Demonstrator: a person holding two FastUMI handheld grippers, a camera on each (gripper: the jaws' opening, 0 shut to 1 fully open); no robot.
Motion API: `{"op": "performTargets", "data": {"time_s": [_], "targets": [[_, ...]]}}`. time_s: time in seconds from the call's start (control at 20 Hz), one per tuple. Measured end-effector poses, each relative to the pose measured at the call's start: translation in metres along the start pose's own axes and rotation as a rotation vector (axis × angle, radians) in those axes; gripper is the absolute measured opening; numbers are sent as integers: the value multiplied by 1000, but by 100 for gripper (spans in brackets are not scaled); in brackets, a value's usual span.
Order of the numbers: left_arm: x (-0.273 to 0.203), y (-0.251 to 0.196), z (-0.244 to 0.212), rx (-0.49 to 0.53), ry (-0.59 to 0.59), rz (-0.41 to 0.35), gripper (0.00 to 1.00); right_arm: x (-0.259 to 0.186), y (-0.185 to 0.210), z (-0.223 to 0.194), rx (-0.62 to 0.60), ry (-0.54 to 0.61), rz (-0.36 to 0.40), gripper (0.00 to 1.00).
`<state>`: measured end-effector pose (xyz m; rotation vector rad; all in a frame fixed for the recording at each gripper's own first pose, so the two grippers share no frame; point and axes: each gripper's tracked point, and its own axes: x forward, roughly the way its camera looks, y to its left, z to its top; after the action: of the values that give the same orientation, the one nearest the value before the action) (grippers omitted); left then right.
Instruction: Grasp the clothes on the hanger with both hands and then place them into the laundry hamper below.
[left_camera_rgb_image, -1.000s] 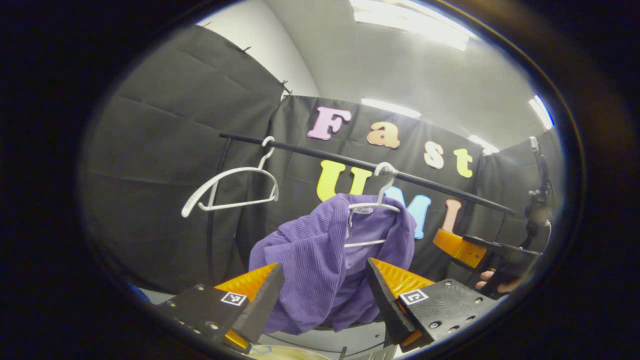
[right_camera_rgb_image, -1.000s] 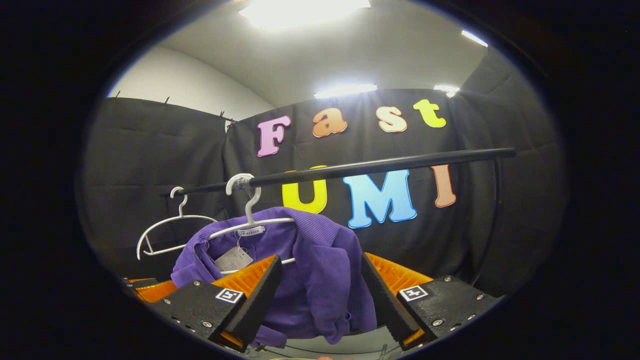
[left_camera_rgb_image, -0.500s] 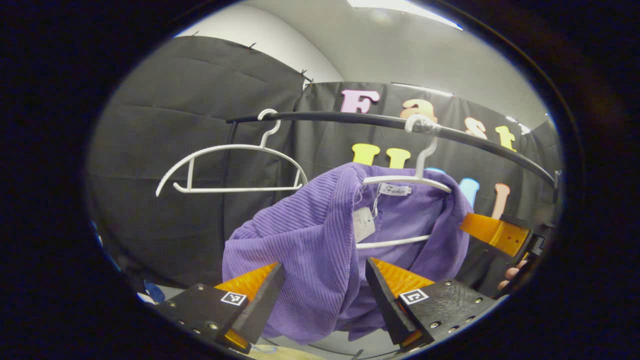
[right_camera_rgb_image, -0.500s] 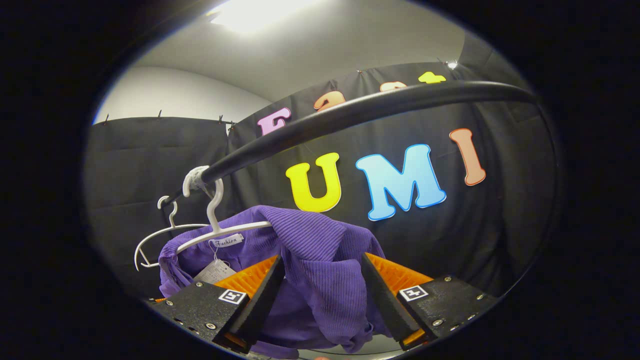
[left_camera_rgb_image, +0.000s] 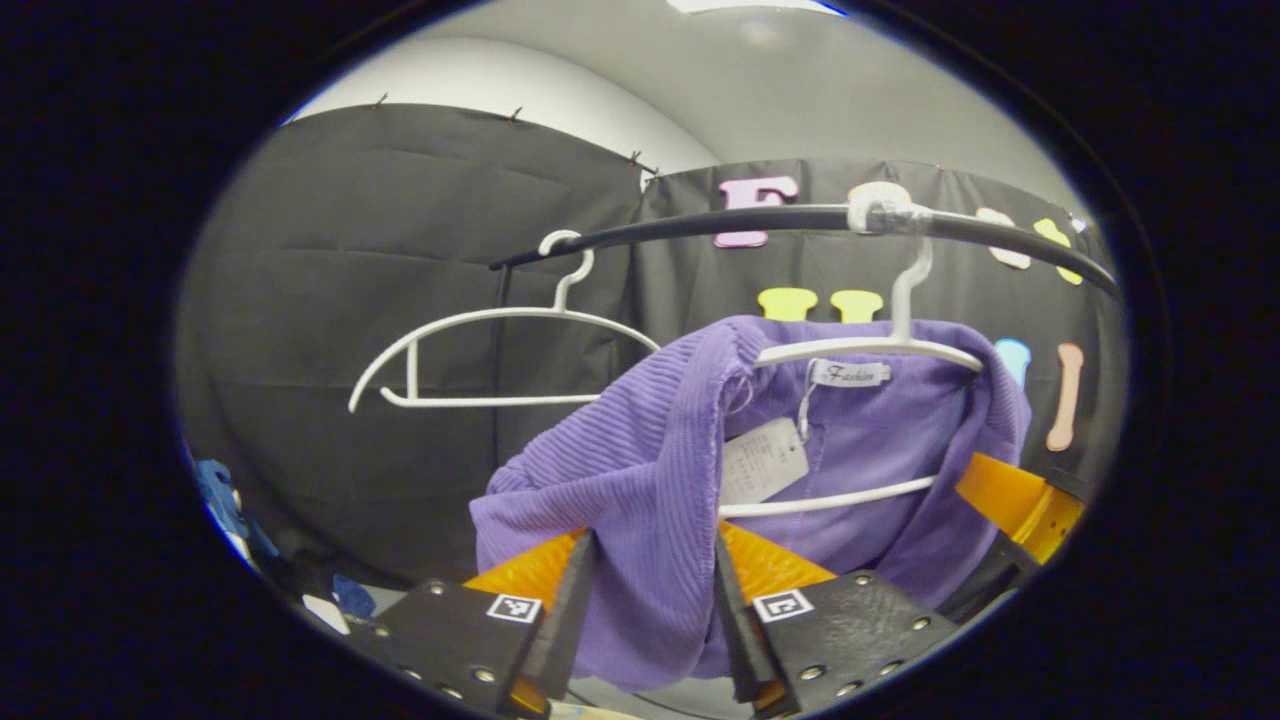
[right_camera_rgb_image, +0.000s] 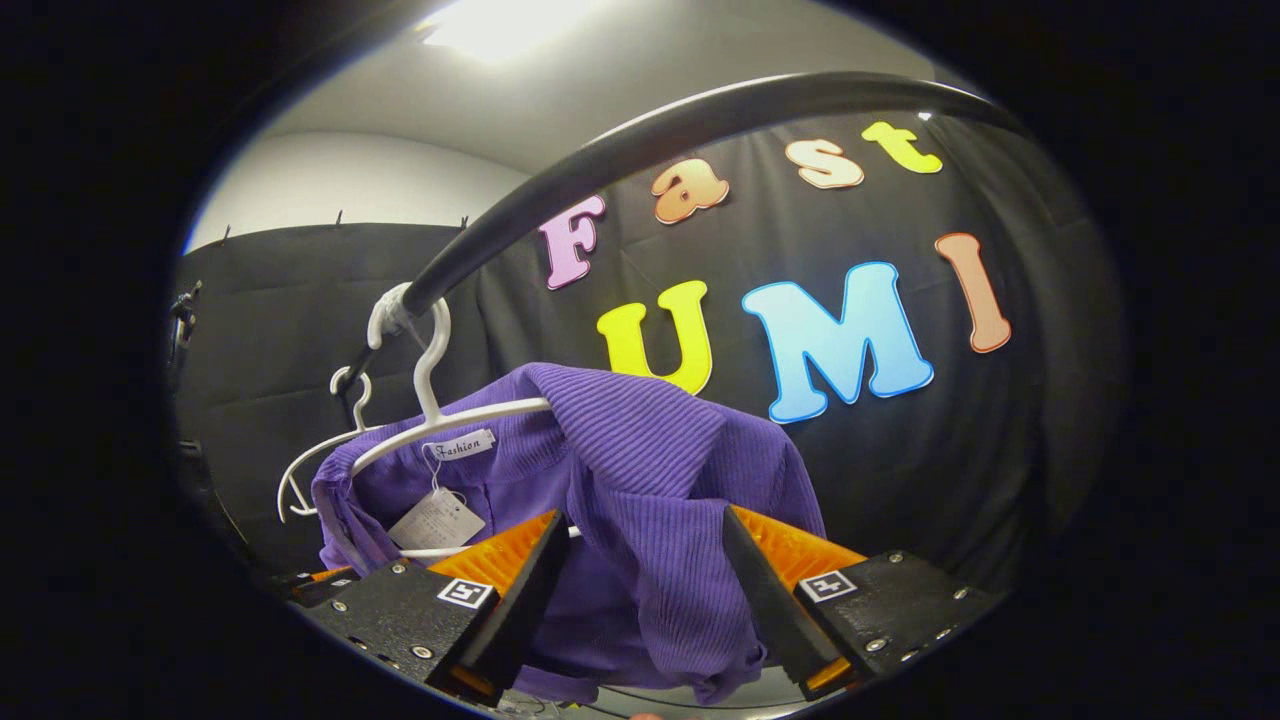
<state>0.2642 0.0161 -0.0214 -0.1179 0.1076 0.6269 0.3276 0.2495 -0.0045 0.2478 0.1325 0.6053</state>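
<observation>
The purple ribbed garment hangs on a white hanger hooked over the black rail, toward the rail's right end as the left gripper view shows it. A paper tag dangles inside the collar below the sewn label. In the right gripper view the garment drapes off the same hanger, its near shoulder spilling down between the fingers.

The left gripper has its two fingers drawn in close on either side of the garment's front fold, with the cloth filling the gap; whether both pads actually press it I cannot tell. The right gripper holds its fingers apart, the cloth hanging loosely between them.

A second, empty white hanger hangs farther left on the rail. The other gripper's orange finger shows at the garment's far side in the left gripper view.
</observation>
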Motion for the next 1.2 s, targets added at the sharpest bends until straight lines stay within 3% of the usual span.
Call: {"op": "performTargets", "data": {"time_s": [0.05,0.1,0.15,0.25,0.3,0.35,0.4,0.5,0.75,0.8,0.9,1.05,1.15,1.2], "targets": [[-1,-1,1,-12,-7,-10,51,1,-2,0,5,-1,-6,95],[-3,8,4,-16,-21,14,51,2,-3,2,7,-4,-12,95],[-8,17,8,-28,-39,10,39,2,-3,4,8,-11,-20,95],[-14,13,13,-54,-69,-60,10,2,-3,10,0,-30,-39,95],[-14,8,14,-62,-78,-116,4,2,-1,13,-3,-38,-49,95],[-13,11,13,-56,-80,-152,10,3,0,12,0,-39,-57,95],[-10,17,11,-47,-81,-163,10,4,4,11,5,-33,-63,95],[-15,16,15,-71,-77,-212,1,5,15,12,0,-36,-78,95],[-20,14,14,-87,-61,-322,6,15,18,10,-10,-52,-151,95],[-24,13,17,-112,-63,-355,1,17,13,14,8,-61,-171,95],[-35,14,22,-167,-71,-402,1,20,7,15,31,-69,-204,95],[-40,17,20,-163,-65,-429,5,26,6,16,17,-75,-225,95],[-43,19,23,-168,-71,-438,1,29,2,19,6,-83,-236,93],[-44,22,24,-171,-73,-440,1,30,2,20,5,-79,-234,86]]}}
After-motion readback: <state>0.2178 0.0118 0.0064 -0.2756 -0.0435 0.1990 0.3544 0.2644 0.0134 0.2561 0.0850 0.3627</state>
